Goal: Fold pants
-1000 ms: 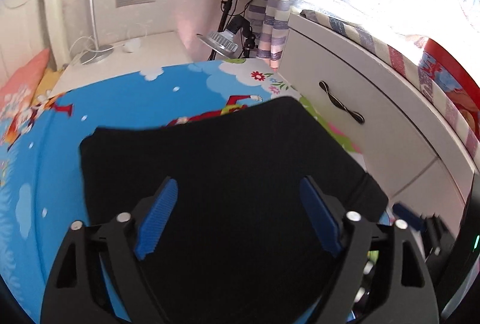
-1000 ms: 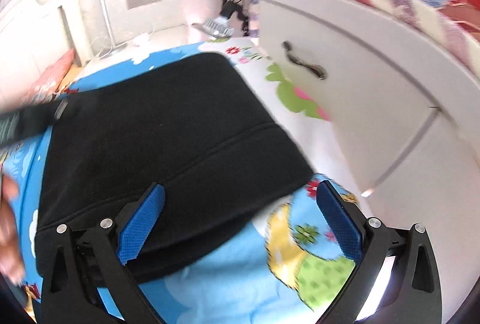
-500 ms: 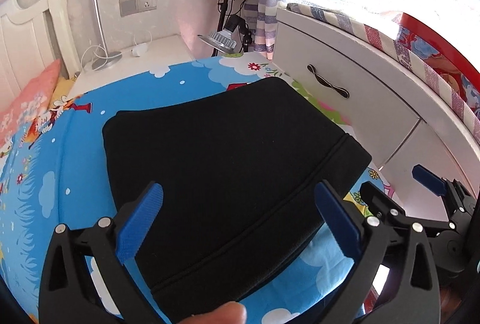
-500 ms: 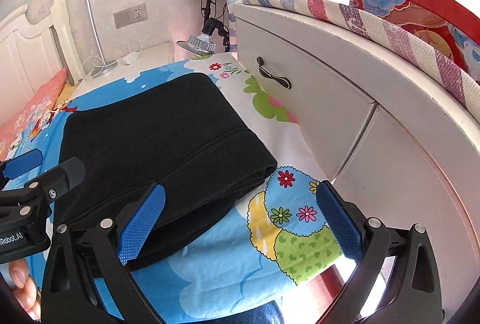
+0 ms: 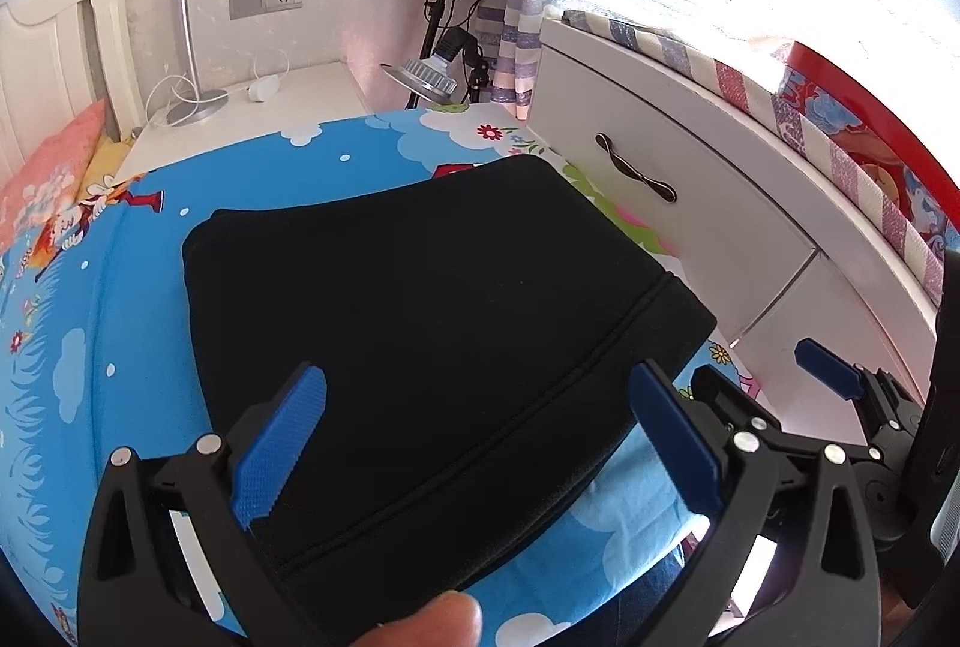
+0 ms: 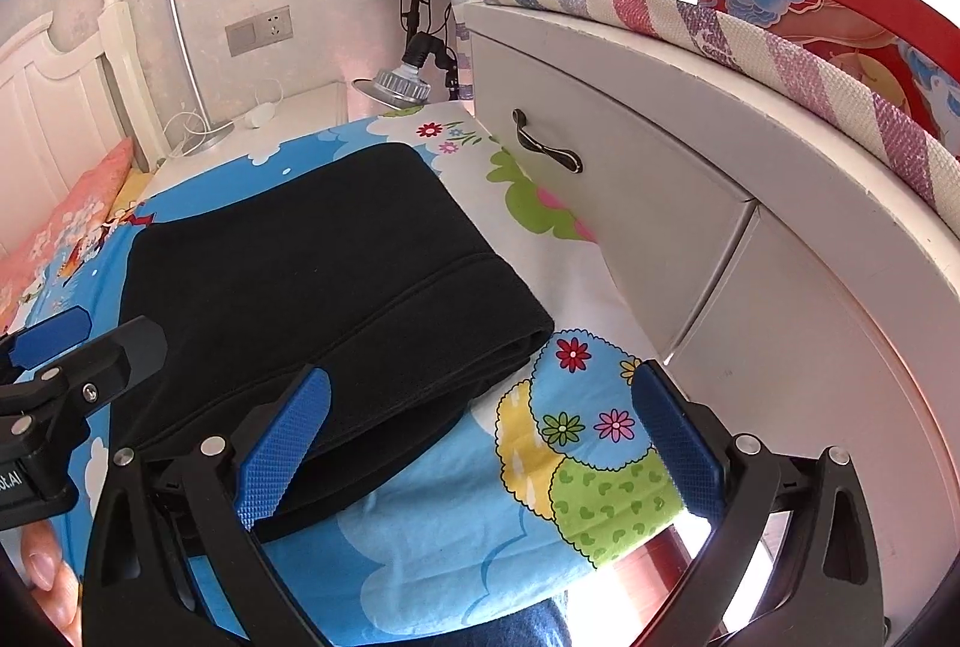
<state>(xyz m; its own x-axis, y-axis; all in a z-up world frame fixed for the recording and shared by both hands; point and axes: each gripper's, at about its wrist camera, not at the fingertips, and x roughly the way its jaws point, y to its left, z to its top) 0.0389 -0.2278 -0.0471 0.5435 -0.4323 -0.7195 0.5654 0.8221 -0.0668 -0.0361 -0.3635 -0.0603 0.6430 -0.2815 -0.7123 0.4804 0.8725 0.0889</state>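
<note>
Left wrist view: the black pants lie folded into a thick, flat rectangle on the bed, over its bright cartoon sheet. The left claw hovers above their near edge with jaws spread wide, holding nothing. The right claw is likewise wide apart and empty, over the pants' right corner and the flowered part of the sheet. A white drawer cabinet stands just beside the bed on the right.
</note>
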